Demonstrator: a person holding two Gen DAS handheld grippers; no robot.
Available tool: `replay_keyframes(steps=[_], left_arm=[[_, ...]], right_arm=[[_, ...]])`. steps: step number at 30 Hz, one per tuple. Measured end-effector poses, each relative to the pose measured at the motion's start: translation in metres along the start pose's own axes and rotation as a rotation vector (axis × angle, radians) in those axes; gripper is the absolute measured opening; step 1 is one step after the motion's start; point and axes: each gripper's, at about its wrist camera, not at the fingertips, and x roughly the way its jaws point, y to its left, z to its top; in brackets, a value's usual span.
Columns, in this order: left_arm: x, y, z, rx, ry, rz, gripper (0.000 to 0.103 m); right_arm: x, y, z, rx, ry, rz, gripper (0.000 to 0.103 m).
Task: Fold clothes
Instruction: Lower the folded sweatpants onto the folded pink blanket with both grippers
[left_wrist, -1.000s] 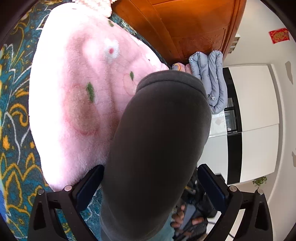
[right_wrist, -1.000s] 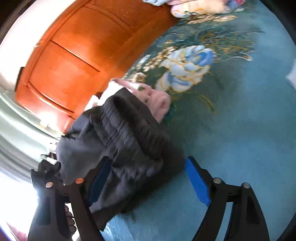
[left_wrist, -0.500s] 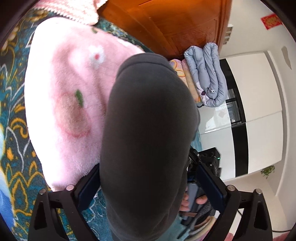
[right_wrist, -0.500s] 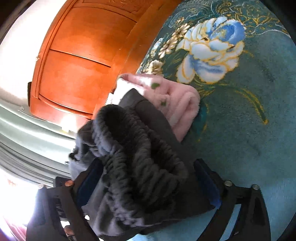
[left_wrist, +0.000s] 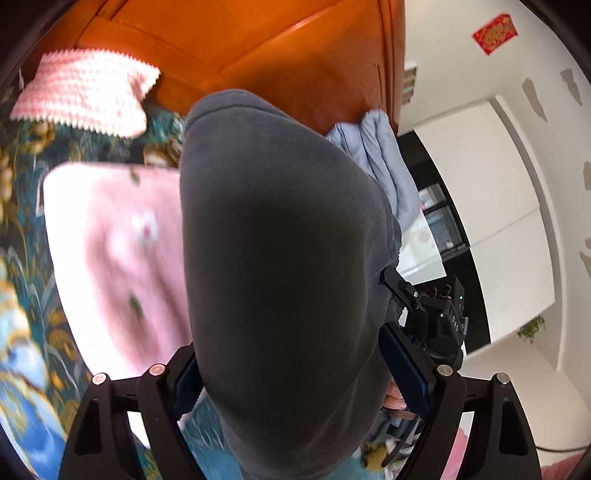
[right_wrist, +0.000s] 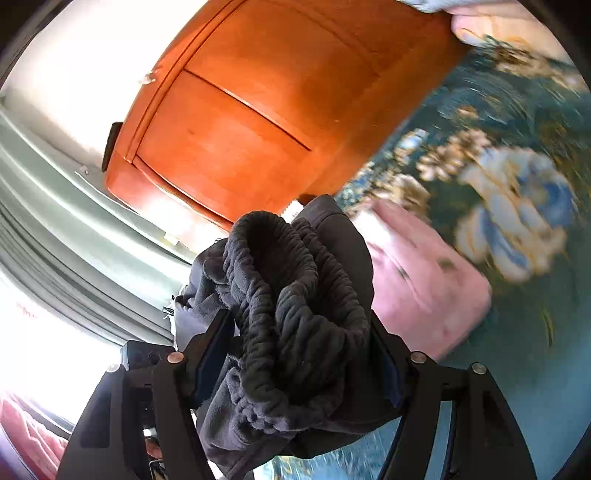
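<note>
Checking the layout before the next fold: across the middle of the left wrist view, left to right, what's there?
Floral bedspread → pink fleece garment → dark grey garment → light blue padded garment → white cabinet.

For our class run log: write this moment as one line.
left gripper: shut on grey garment | right gripper: shut on grey garment | jaws closing

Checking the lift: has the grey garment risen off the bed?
Yes. The grey garment now overlaps the orange headboard; earlier it lay below it.
</note>
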Motion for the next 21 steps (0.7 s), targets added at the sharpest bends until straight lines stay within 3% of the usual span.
replay_keyframes(steps=[3, 6, 9, 12, 17, 21], left_arm=[[-0.001, 0.022, 0.014, -0.036, -0.022, 0.027, 0.088], [0.012, 0.057, 0.022, -0.117, -0.001, 0.060, 0.088], [0.022, 0.093, 0.011, -0.182, 0.024, 0.127, 0.088], [0.018, 0.104, 0.004, -0.211, 0.014, 0.107, 0.088], [-0.002, 0.094, 0.009, -0.186, -0.010, 0.126, 0.089], [-0.027, 0.083, 0.018, -0.161, -0.071, 0.195, 0.089]], right_arm=[[0.034, 0.007, 0.033, -0.036, 0.055, -0.008, 0.071], [0.059, 0.001, 0.043, -0.041, 0.111, -0.027, 0.071], [0.091, -0.027, 0.038, 0.005, 0.167, -0.093, 0.071], [0.105, -0.054, 0.031, 0.070, 0.171, -0.116, 0.071], [0.093, -0.045, 0.035, 0.054, 0.172, -0.108, 0.073], [0.059, -0.036, 0.046, 0.031, 0.104, -0.108, 0.073]])
